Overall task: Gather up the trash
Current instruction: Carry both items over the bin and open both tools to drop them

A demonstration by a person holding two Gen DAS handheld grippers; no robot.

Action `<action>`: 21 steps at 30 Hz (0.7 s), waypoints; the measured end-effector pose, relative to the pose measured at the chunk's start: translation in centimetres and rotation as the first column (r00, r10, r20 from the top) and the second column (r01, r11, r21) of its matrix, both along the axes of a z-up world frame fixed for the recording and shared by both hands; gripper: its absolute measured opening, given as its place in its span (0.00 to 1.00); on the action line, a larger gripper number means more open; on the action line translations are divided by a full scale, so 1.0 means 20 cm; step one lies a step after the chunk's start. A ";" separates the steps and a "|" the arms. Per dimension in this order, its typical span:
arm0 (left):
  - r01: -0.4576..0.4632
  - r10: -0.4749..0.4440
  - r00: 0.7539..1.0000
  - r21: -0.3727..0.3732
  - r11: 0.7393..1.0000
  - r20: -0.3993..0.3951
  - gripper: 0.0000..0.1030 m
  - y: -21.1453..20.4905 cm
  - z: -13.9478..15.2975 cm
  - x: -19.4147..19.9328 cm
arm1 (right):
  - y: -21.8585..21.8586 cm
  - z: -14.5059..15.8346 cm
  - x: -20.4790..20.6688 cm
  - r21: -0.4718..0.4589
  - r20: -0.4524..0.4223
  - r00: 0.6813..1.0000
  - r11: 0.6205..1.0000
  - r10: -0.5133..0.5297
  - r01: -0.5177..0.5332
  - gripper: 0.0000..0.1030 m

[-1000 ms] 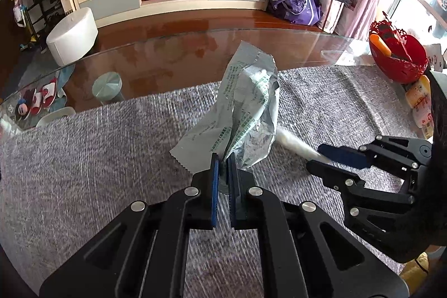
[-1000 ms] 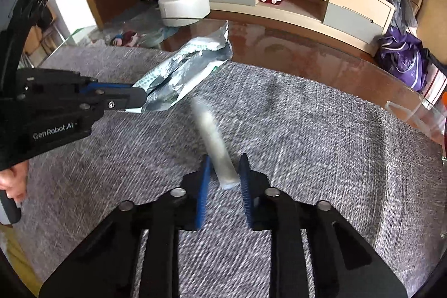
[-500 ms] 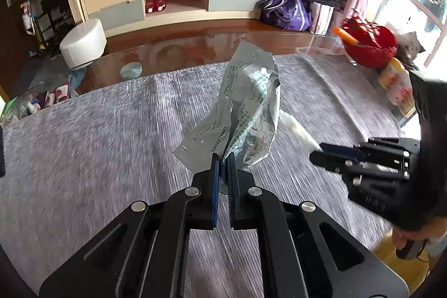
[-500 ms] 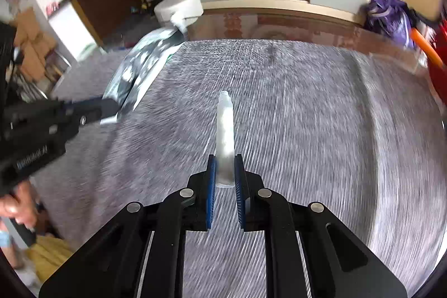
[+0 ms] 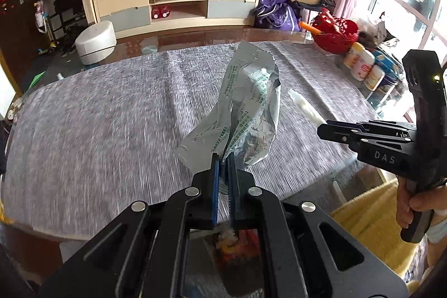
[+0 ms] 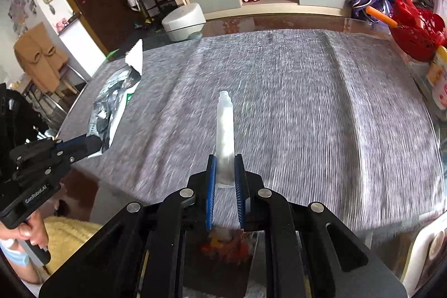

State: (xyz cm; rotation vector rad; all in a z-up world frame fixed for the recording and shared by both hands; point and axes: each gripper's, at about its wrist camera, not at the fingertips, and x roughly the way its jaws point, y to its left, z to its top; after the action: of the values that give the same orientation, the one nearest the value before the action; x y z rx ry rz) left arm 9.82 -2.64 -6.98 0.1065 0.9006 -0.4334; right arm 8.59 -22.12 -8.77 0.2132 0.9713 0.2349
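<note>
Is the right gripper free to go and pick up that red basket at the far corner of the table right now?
Probably not. The right gripper is shut on a slim clear plastic tube, so it has no free jaws. The red basket sits unobstructed across the grey cloth, but the tube must go first.

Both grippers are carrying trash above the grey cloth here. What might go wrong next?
1. The left gripper pinches only the lower edge of the crumpled silver foil wrapper; it may slip or tear free.
2. The right gripper holds the frosted translucent plastic tube near its base, so it might pivot and drop.
</note>
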 end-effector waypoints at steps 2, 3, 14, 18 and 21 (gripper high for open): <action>-0.001 0.001 1.000 -0.004 1.000 0.016 0.04 0.03 0.03 -0.11 | 0.01 0.02 -0.07 0.007 0.012 1.000 1.000 0.001 -0.001 0.14; 0.000 0.001 1.000 -0.004 1.000 0.021 0.04 0.03 0.03 -0.14 | 0.01 0.03 -0.10 0.010 0.017 1.000 1.000 0.001 -0.002 0.14; -0.010 0.010 1.000 -0.033 0.999 -0.001 0.04 0.08 -0.08 -0.53 | 0.08 -0.10 -0.42 0.020 -0.007 1.000 1.000 0.004 -0.004 0.14; -0.021 0.019 0.999 -0.043 0.999 -0.048 0.04 0.09 -0.19 -0.58 | 0.10 -0.21 -0.49 0.022 -0.050 0.999 1.000 0.005 -0.004 0.14; -0.027 0.024 0.996 -0.041 0.999 -0.082 0.04 0.09 -0.28 -0.61 | 0.12 -0.29 -0.53 0.024 -0.085 0.996 1.000 0.009 -0.007 0.14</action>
State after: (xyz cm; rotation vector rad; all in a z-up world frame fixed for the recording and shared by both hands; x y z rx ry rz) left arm -2.46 -0.87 -12.61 0.0392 0.9716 -0.4352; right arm -2.06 -19.64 -14.65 0.2428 1.0544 0.2467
